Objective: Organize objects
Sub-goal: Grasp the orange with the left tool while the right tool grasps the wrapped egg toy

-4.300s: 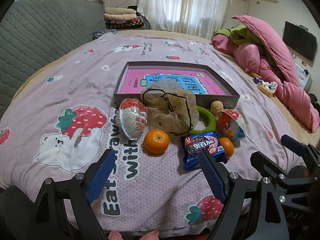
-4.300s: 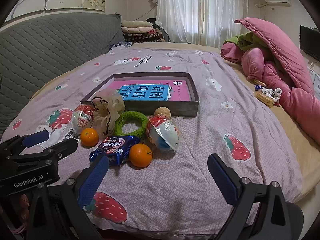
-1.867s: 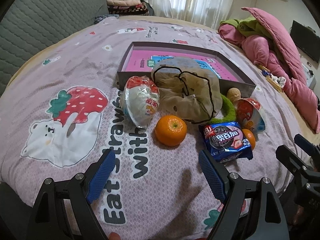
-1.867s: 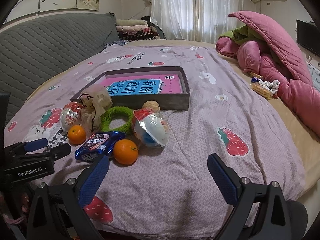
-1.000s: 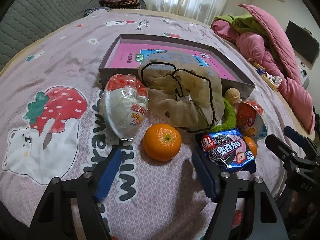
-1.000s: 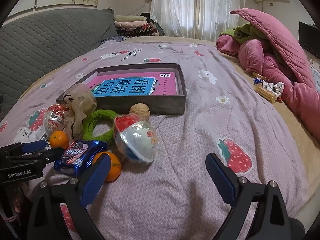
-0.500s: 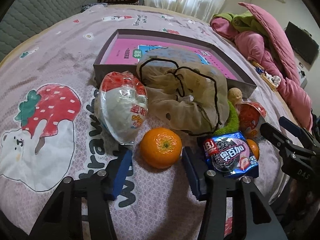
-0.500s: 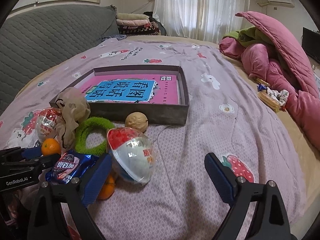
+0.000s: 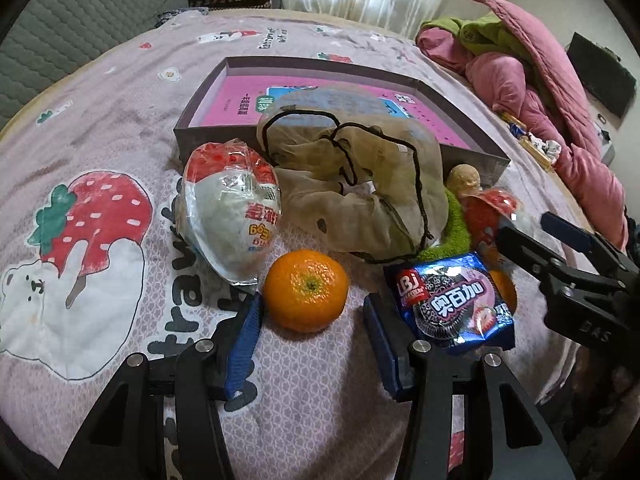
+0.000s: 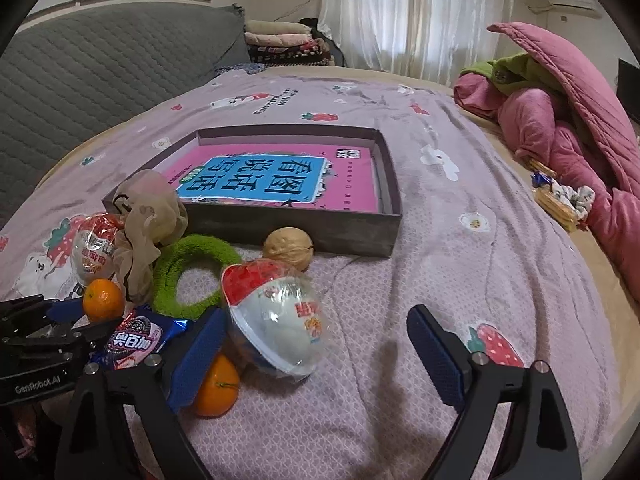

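Observation:
An orange (image 9: 306,296) lies on the strawberry bedspread, just between the fingertips of my left gripper (image 9: 313,310). Its jaws are closing and the pads stand a little apart from the fruit. Beside it are a wrapped egg-shaped snack (image 9: 232,216), a beige mesh bag (image 9: 360,184) and a blue cookie pack (image 9: 452,300). My right gripper (image 10: 316,316) is open, its jaws closing, with a second egg-shaped snack (image 10: 280,316) between the fingers, untouched. A second orange (image 10: 216,390) sits behind its left finger. A grey box (image 10: 280,224) with a pink book inside lies beyond.
A green fluffy ring (image 10: 192,276) and a walnut (image 10: 289,248) lie in front of the box. Pink quilts (image 10: 560,120) are piled at the right, with small wrapped items (image 10: 560,200) beside them. A grey padded headboard (image 10: 100,64) stands at the left.
My left gripper's jaws have narrowed around the orange. The right gripper has moved in on the second egg-shaped snack, which now lies between its fingers.

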{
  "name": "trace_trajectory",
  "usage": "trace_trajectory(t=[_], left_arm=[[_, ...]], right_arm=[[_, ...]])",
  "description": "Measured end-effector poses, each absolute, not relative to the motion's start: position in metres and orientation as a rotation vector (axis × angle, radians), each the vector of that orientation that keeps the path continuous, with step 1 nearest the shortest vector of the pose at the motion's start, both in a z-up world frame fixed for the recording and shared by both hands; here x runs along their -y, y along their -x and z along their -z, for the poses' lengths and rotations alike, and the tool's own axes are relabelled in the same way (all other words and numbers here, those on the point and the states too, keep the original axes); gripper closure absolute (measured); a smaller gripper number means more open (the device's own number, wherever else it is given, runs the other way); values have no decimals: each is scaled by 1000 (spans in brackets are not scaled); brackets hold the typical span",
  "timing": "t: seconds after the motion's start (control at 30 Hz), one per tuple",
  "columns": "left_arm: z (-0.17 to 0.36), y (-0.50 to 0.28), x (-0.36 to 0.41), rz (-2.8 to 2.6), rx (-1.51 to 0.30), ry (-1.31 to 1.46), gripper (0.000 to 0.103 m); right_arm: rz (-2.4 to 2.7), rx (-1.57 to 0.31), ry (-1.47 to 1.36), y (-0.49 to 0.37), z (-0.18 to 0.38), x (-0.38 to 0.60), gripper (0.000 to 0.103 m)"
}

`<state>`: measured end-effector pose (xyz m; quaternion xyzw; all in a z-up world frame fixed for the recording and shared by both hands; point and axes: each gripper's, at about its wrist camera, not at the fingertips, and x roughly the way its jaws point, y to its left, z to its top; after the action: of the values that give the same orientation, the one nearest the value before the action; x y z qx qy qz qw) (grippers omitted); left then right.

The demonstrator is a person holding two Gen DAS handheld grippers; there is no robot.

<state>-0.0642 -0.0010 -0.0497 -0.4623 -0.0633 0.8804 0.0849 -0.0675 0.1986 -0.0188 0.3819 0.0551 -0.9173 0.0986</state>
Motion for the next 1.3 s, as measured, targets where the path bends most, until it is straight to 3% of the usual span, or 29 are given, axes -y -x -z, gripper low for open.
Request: trace_trajectory(t=[0.23, 0.73, 0.83, 1.3], left_arm=[[50, 64, 8, -2614, 263, 1385, 57], [50, 74, 2, -2629, 265, 1358, 57], [49, 78, -3, -2641, 234, 1346, 57], [48, 83, -8, -2672, 161, 1305, 64]], right_arm=[[2655, -186, -1138, 74, 24, -190, 30], [2627, -213, -1133, 84, 31, -185, 41], [2615, -219, -1122, 84, 31, -184, 48], [2631, -65, -1062, 84, 26, -204, 48]])
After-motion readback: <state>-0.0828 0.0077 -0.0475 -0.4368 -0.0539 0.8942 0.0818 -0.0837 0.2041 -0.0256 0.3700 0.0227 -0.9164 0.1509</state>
